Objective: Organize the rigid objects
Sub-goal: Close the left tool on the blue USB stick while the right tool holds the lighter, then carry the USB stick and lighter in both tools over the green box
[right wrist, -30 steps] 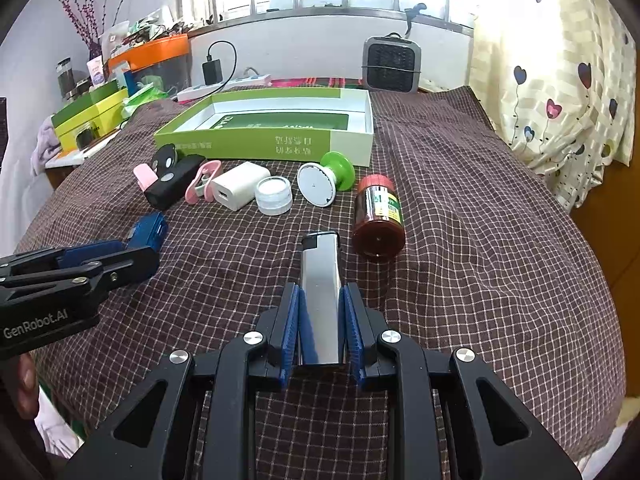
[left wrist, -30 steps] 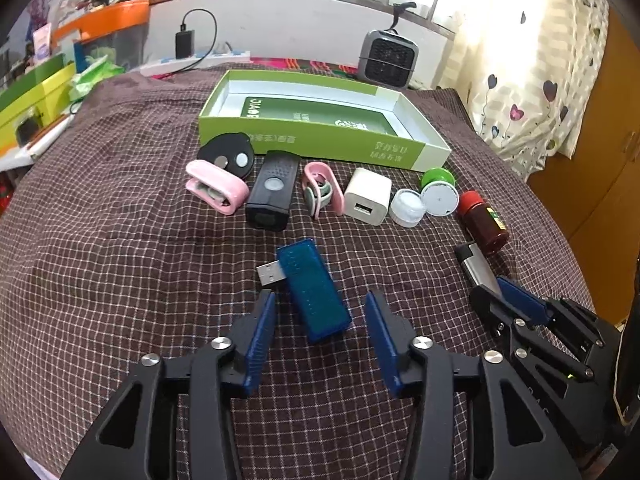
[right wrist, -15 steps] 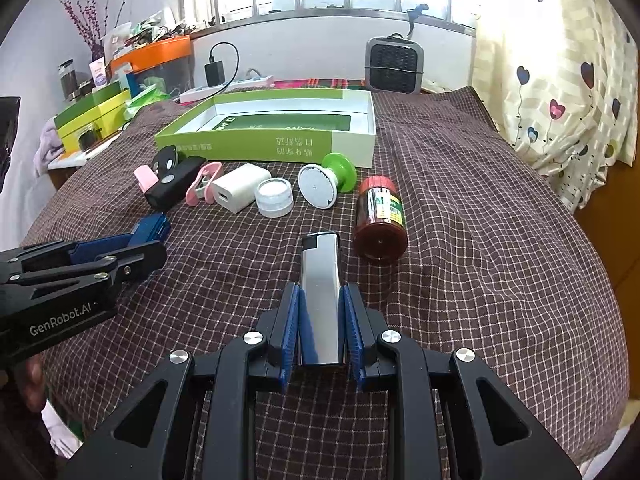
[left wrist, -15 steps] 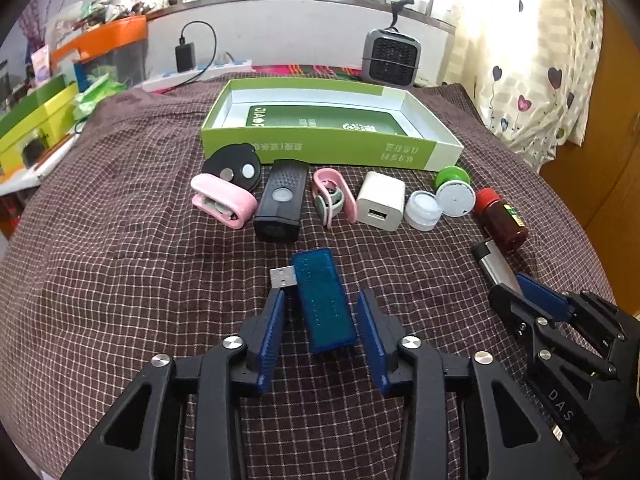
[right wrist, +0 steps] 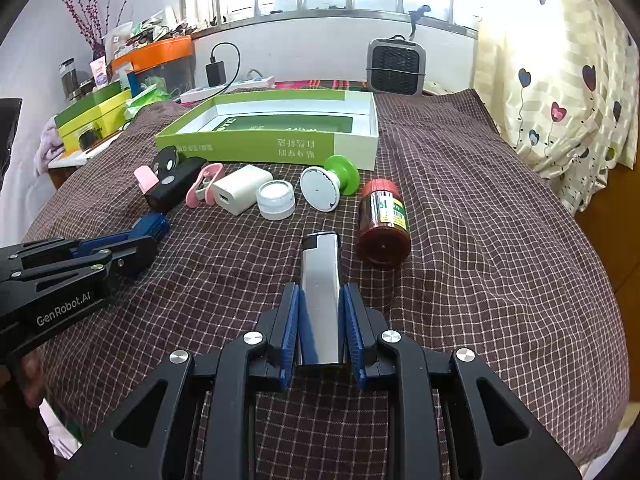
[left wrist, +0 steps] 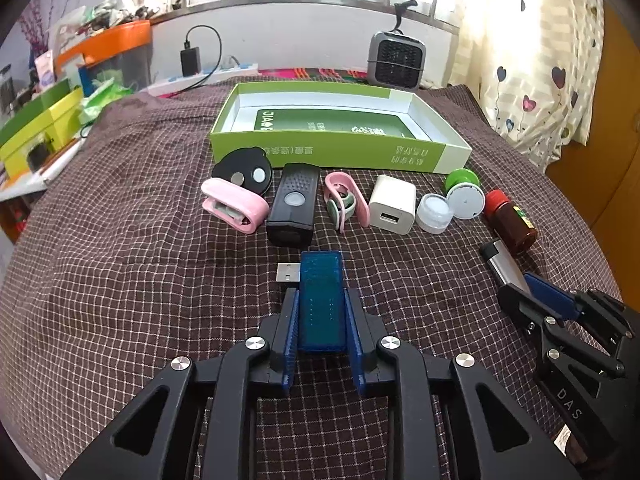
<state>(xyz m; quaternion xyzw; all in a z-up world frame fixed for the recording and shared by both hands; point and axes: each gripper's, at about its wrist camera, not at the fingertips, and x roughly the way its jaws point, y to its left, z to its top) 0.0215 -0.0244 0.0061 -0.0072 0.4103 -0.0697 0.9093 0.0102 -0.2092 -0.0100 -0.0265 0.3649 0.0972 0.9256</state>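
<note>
A translucent blue USB stick point(left wrist: 320, 272) lies on the checked cloth between the blue pads of my left gripper point(left wrist: 322, 300). The jaws are closing and the pads touch both its long sides; its metal plug points far-left. My right gripper point(right wrist: 321, 292) is shut on a silver lighter point(right wrist: 320, 260) with a black top, resting on the cloth. The left wrist view shows that gripper point(left wrist: 520, 284) and the lighter point(left wrist: 502, 260) at the right. An open green box point(left wrist: 332, 152) with a white inside stands beyond the row of objects.
Between the grippers and the box lie a black fob point(left wrist: 244, 172), pink clip point(left wrist: 234, 204), black device point(left wrist: 294, 208), white charger point(left wrist: 391, 204), white jar point(left wrist: 434, 212) and brown bottle point(left wrist: 510, 220). A grey heater point(left wrist: 396, 60) stands behind.
The left jaws have come together from wide apart onto the blue USB stick, which now lies straight between them. The right gripper and lighter have not moved.
</note>
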